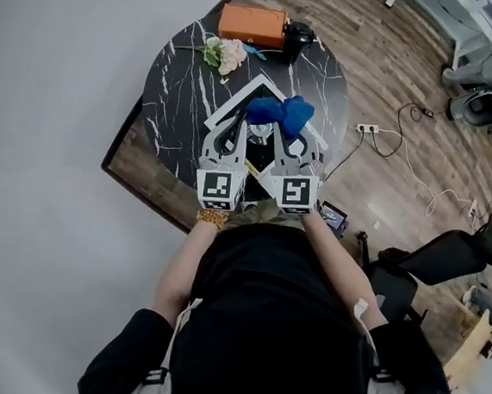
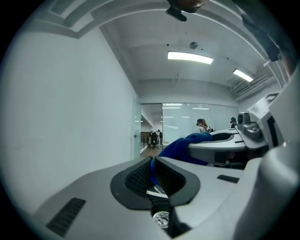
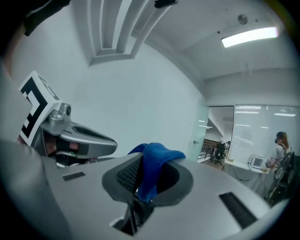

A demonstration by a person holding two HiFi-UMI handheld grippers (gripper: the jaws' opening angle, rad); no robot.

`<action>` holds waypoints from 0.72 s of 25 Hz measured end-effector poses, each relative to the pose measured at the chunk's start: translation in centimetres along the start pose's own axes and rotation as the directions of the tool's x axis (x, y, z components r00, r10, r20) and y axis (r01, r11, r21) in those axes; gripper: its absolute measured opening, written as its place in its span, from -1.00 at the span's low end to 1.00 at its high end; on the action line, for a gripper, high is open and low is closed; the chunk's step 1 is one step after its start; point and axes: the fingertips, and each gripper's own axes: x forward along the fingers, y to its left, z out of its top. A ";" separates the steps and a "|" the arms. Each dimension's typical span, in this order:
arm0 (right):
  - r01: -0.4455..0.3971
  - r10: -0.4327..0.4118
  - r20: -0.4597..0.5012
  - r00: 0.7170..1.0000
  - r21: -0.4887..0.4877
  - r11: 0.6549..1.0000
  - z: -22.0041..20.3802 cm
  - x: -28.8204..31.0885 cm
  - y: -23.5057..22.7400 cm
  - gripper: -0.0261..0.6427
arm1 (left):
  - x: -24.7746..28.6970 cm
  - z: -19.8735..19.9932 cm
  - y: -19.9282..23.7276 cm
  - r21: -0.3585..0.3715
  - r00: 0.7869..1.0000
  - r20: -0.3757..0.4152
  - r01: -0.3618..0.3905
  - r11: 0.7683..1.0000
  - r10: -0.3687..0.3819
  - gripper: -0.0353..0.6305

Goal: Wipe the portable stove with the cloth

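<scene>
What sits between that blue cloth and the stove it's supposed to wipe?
Nothing visible does. The left gripper and right gripper each pinch the cloth, holding it up over the portable stove on the table. No other object shows between cloth and stove.

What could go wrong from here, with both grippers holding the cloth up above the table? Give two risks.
1. The left gripper pinches only a thin edge of the cloth, so it may slip free during wiping.
2. The flower and box lie near the stove; a wide sweep might knock them.
</scene>
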 end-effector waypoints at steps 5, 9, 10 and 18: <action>-0.034 0.034 0.093 0.995 -0.005 0.999 4.5 0.6 1.9 -0.85 | -1.2 3.4 1.3 -0.004 0.991 0.095 -0.092 0.996 0.092 -0.82; -0.081 0.081 0.076 0.994 0.002 0.997 4.3 0.6 3.6 -0.85 | -2.4 3.4 1.9 -0.016 0.988 0.099 -0.114 0.993 0.115 -0.82; -0.096 0.095 0.057 0.994 0.004 0.995 4.0 0.6 3.9 -0.85 | -2.5 3.3 2.1 -0.017 0.988 0.098 -0.121 0.993 0.122 -0.82; -0.133 0.133 0.049 0.990 0.010 0.991 2.4 1.0 4.7 -0.85 | -2.4 1.4 2.7 -0.023 0.991 0.065 -0.115 0.993 0.116 -0.82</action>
